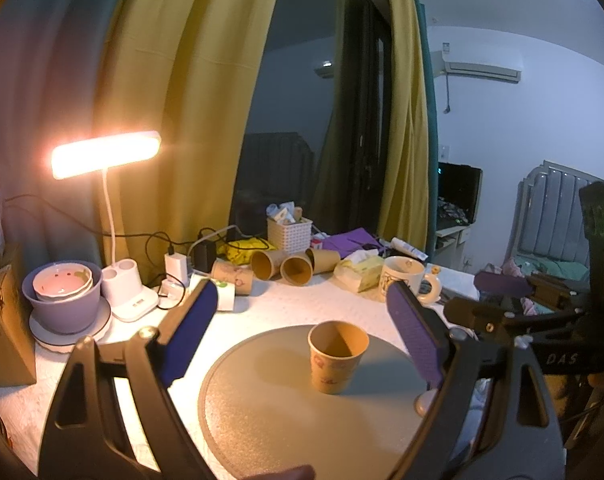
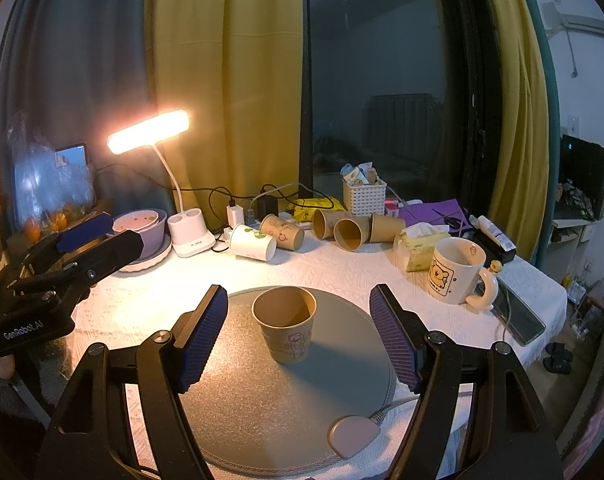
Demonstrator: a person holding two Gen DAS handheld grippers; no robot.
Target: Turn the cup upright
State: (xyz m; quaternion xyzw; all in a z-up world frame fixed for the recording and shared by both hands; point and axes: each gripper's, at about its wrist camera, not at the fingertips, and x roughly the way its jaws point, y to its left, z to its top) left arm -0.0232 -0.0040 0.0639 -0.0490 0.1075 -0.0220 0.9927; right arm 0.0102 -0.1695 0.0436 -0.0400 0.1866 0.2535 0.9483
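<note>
A brown paper cup (image 1: 336, 356) stands upright, mouth up, on a round grey mat (image 1: 269, 412). It also shows in the right wrist view (image 2: 287, 322), standing on the mat (image 2: 261, 400). My left gripper (image 1: 302, 332) is open and empty, its blue pads apart on either side of the cup, not touching it. My right gripper (image 2: 297, 332) is also open and empty, its pads wide of the cup. The left gripper shows at the left of the right wrist view (image 2: 85, 240); the right gripper shows at the right of the left wrist view (image 1: 498, 284).
Several paper cups (image 2: 342, 228) lie on their sides at the back of the white-clothed table. A lit desk lamp (image 2: 189, 236), stacked bowls (image 2: 141, 228), a white basket (image 2: 364, 196), a tissue pack (image 2: 420, 248), a mug (image 2: 458, 272) and a phone (image 2: 518, 312) surround the mat.
</note>
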